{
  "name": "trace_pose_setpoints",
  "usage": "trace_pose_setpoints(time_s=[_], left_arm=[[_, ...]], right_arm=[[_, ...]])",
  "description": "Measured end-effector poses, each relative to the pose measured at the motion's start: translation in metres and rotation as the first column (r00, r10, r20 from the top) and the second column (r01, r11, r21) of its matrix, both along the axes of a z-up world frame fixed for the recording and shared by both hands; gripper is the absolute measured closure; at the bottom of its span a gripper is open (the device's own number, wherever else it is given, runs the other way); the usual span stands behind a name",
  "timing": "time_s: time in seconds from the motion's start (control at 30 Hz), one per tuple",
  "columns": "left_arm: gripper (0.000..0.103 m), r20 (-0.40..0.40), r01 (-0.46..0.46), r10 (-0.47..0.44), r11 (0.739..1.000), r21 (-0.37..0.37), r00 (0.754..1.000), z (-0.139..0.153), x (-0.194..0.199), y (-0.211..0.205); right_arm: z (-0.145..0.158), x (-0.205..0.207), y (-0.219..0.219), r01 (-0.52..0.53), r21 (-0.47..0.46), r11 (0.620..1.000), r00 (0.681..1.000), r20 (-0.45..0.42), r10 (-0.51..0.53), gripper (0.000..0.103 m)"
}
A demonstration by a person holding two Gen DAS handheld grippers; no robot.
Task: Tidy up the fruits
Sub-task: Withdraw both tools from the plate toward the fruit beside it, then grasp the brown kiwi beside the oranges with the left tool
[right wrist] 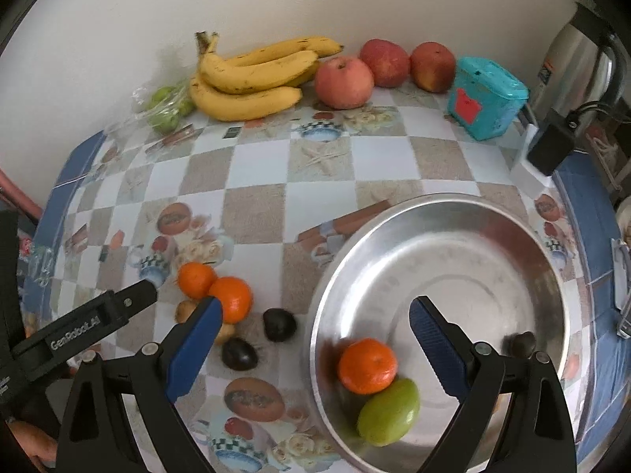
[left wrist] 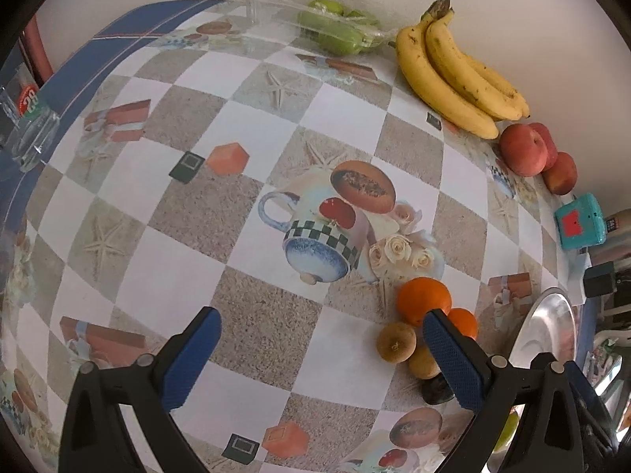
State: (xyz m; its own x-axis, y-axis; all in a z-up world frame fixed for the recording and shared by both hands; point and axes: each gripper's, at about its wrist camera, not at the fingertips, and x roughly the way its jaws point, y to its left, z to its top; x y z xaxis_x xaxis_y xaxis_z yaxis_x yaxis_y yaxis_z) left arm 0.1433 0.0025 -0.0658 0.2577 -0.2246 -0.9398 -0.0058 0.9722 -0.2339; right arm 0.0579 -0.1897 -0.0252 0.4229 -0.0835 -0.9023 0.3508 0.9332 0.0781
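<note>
Orange mandarin touches green fruit in steel bowl.

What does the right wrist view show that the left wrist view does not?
Only the right wrist view shows the inside of the metal bowl, holding an orange and a green fruit, plus a kettle. Only the left wrist view shows a glass at the table's far left. Both show the bananas, apples, teal box and the oranges on the table.
</note>
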Motion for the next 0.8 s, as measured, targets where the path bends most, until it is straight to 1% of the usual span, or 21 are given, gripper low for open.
trace_pose_setpoints(time_s=[0.13,0.2,0.23,0.3,0.37,0.4,0.47,0.5,0.57,0.63,0.77,0.8], left_arm=[[0.002,-0.010,0.031,-0.032,0.999,-0.015,0.999,-0.003,-0.001,-0.007],[0.006,-0.002,0.053,-0.053,0.999,-0.010,0.999,-0.002,-0.003,-0.013],[0.011,0.002,0.064,-0.064,0.998,-0.004,0.998,-0.002,-0.004,-0.015],[0.014,0.005,0.094,-0.094,0.995,0.014,0.996,-0.003,-0.006,-0.024],[0.023,0.000,0.119,-0.119,0.993,0.018,0.993,-0.006,-0.007,-0.030],[0.025,-0.005,0.134,-0.134,0.991,0.017,0.991,-0.007,-0.008,-0.035],[0.033,-0.006,0.152,-0.151,0.988,0.022,0.988,-0.009,-0.008,-0.039],[0.036,-0.005,0.163,-0.163,0.986,0.027,0.987,-0.009,-0.009,-0.043],[0.046,-0.006,0.178,-0.177,0.984,0.029,0.984,-0.010,-0.010,-0.048],[0.049,-0.011,0.185,-0.184,0.982,0.026,0.983,-0.011,-0.010,-0.051],[0.061,-0.023,0.193,-0.192,0.981,0.014,0.981,-0.013,-0.011,-0.054],[0.062,-0.024,0.192,-0.191,0.981,0.008,0.981,-0.013,-0.011,-0.054]], right_arm=[[-0.008,-0.003,-0.007,0.012,0.013,1.000,0.999,-0.029,-0.012,0.007],[-0.011,-0.006,-0.010,0.021,0.013,1.000,0.999,-0.041,-0.020,0.007],[-0.011,-0.007,-0.010,0.023,0.014,1.000,0.999,-0.042,-0.023,0.007],[-0.011,-0.010,-0.013,0.030,0.020,0.999,0.999,-0.041,-0.029,0.007],[-0.010,-0.012,-0.016,0.039,0.024,0.999,0.999,-0.036,-0.039,0.007],[-0.009,-0.013,-0.017,0.044,0.024,0.999,0.999,-0.033,-0.044,0.007],[-0.009,-0.015,-0.019,0.050,0.027,0.998,0.998,-0.029,-0.050,0.007],[-0.009,-0.015,-0.020,0.052,0.030,0.998,0.998,-0.028,-0.052,0.007],[-0.009,-0.015,-0.020,0.053,0.032,0.998,0.998,-0.029,-0.052,0.007],[-0.010,-0.015,-0.020,0.052,0.034,0.998,0.998,-0.030,-0.051,0.007],[-0.011,-0.016,-0.020,0.052,0.038,0.998,0.998,-0.031,-0.051,0.007],[-0.011,-0.016,-0.020,0.053,0.037,0.998,0.998,-0.031,-0.052,0.007]])
